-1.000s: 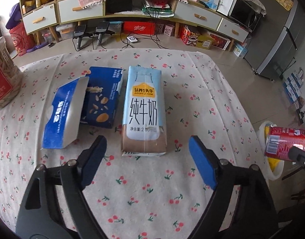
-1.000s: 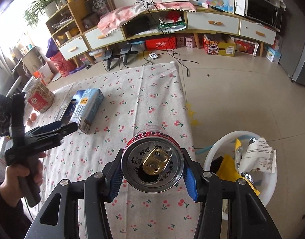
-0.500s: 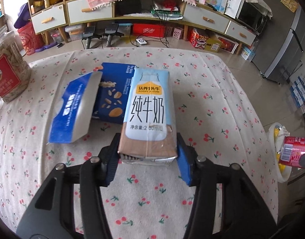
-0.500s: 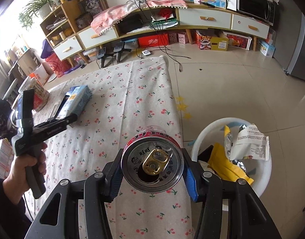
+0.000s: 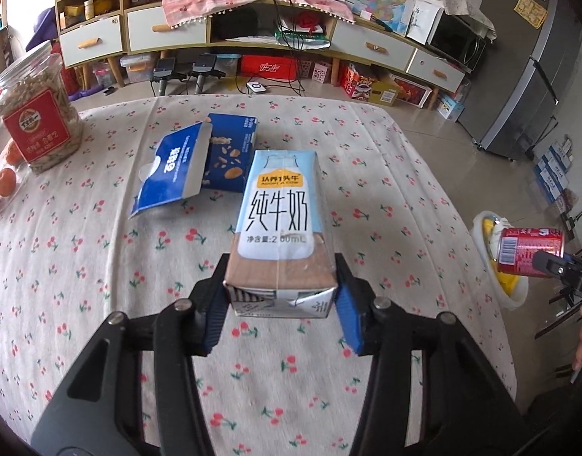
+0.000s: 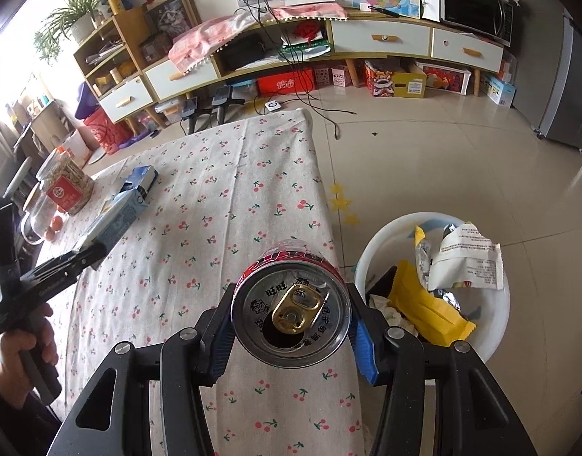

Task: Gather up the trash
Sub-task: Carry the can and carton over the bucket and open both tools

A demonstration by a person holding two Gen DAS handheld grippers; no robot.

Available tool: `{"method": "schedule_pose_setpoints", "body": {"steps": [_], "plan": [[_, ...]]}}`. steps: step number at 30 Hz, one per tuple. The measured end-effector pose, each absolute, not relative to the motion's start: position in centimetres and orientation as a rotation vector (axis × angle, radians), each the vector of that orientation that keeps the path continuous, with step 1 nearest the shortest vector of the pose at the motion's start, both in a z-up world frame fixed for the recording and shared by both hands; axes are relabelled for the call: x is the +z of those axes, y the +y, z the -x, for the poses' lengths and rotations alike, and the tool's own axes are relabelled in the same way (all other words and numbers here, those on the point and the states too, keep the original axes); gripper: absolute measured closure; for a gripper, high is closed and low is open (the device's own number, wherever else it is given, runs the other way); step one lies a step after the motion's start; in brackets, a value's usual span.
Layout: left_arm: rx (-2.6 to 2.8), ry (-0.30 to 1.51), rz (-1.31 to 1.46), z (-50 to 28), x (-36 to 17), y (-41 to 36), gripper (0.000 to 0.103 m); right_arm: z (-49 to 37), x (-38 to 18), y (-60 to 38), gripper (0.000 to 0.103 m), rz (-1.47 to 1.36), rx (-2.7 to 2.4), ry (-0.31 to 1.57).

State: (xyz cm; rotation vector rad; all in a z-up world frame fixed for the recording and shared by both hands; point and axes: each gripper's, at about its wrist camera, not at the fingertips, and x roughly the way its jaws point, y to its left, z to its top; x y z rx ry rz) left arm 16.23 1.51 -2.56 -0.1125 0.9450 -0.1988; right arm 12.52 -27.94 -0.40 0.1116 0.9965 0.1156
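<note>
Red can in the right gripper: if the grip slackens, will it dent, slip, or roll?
The red can is opened, with a gap under the tab, so it is probably light and thin-walled; a hard squeeze may dent it. The right gripper pinches its smooth curved sides, so it could slip. Dropped on the tablecloth, it would likely roll.

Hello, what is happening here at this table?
A person is collecting trash with two handheld grippers. The left gripper is shut on a milk carton on the cherry tablecloth. The right gripper grips a red can beside the white bin, not yet dropped in.
</note>
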Motion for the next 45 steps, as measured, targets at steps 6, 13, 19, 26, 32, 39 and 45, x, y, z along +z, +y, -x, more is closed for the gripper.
{"method": "schedule_pose_setpoints", "body": {"steps": [6,13,19,26,32,39,45], "plan": [[-0.243,0.948,0.129,-14.5,-2.1,0.3,0.051,-11.1,-0.3,-30.3,0.049,-0.141,0.08,0.984],[-0.334,0.943,0.117,-13.1,-1.1,-3.5,0.051,-8.9,0.0,-35.0,0.049,-0.214,0.005,0.955],[-0.434,0.946,0.085,-12.8,-0.8,-8.5,0.051,-6.7,-0.8,-40.7,0.049,-0.306,-0.089,0.946],[-0.545,0.962,0.041,-12.4,-1.5,-16.0,0.051,-4.7,-1.7,-45.9,0.049,-0.392,-0.145,0.933],[-0.577,0.977,0.032,-12.2,-2.1,-19.6,0.051,-6.4,-2.5,-47.4,0.049,-0.421,-0.125,0.953],[-0.575,0.978,0.007,-12.3,-2.1,-20.9,0.051,-9.8,-3.8,-46.4,0.049,-0.384,-0.119,0.988],[-0.575,1.001,-0.013,-12.8,-2.3,-21.8,0.051,-10.5,-5.5,-47.1,0.04,-0.456,-0.131,1.012]]}}
